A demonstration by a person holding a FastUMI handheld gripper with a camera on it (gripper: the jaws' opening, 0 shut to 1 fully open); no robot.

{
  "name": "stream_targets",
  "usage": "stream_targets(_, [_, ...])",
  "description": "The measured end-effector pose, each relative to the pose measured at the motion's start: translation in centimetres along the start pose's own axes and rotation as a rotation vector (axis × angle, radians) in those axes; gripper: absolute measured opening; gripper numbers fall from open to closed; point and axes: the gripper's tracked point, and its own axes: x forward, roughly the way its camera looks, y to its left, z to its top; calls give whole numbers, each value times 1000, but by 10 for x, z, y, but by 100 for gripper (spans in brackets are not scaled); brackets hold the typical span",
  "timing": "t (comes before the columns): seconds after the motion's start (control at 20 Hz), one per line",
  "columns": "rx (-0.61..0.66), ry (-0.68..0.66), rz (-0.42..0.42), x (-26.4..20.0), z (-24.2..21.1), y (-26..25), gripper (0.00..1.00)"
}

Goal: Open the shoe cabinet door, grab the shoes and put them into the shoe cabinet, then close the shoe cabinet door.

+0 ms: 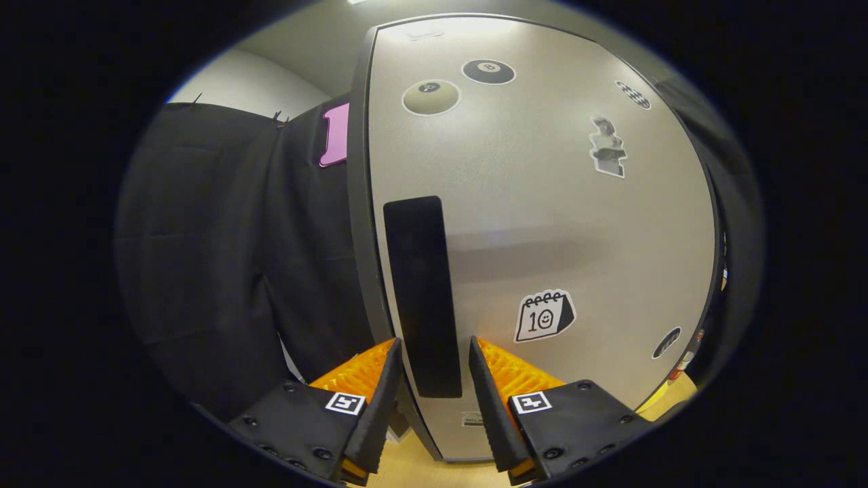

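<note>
The shoe cabinet door (542,224) is silver-grey, dotted with stickers, and stands close in front of me. A tall black handle strip (420,271) runs down the door near its left edge. My gripper (434,339) is open, and its two fingers straddle the lower end of the handle. The left fingertip (392,352) sits at the handle's left edge. A thin strip of door shows between the handle and the right fingertip (477,352). The door looks closed against the dark grey cabinet side (359,237).
Black cloth (224,257) hangs to the left of the cabinet. A light wooden floor (413,468) shows below the fingers and at the cabinet's foot. Small colourful items (685,359) peek out past the door's right edge.
</note>
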Motion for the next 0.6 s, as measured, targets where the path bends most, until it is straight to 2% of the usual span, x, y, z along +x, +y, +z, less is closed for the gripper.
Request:
stream_targets(0.1, [-8,-3,-27,-1,0,0,42])
stream_targets(0.25, [-93,8,-14,-1,-2,0,33])
stream_targets(0.3, [-103,19,5,-4,-4,0,26])
stream_targets(0.35, [-109,15,26,-4,-4,0,25])
stream_targets(0.45, [-117,24,65,-15,-4,-1,18])
stream_targets(0.6, [-129,23,118,-34,-4,1,19])
